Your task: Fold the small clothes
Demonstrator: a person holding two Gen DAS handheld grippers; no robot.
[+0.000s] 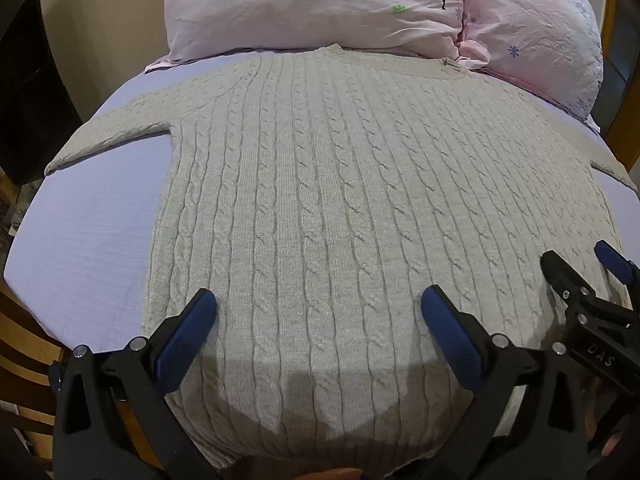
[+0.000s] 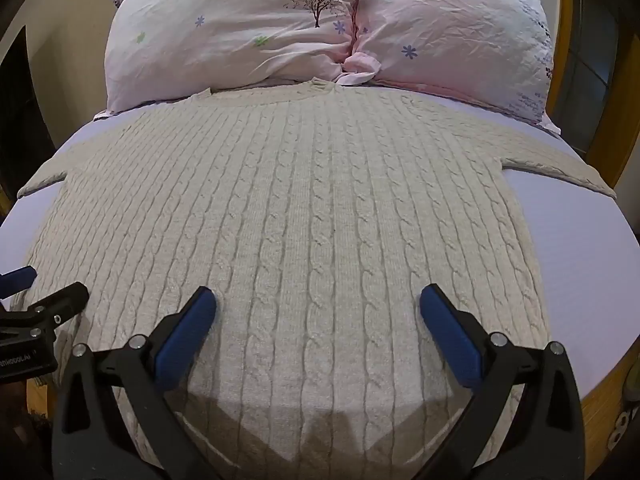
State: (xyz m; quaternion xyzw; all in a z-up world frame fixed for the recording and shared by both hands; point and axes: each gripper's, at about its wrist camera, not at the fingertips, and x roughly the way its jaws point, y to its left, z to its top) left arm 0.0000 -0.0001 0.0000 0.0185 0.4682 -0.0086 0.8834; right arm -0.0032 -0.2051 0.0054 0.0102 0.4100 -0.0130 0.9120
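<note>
A beige cable-knit sweater (image 1: 320, 184) lies flat and spread out on a lavender bed sheet (image 1: 80, 248), collar toward the pillows, sleeves out to each side. It also fills the right wrist view (image 2: 304, 216). My left gripper (image 1: 318, 304) is open and empty, hovering over the sweater's lower left part near the hem. My right gripper (image 2: 318, 304) is open and empty over the lower right part. The right gripper shows at the right edge of the left wrist view (image 1: 576, 268); the left gripper shows at the left edge of the right wrist view (image 2: 40, 292).
Two pink floral pillows (image 1: 320, 4) (image 2: 460, 28) lie at the head of the bed behind the collar. A wooden bed frame (image 2: 612, 404) runs along the bed's edges. Bare sheet lies to either side of the sweater's body (image 2: 580, 240).
</note>
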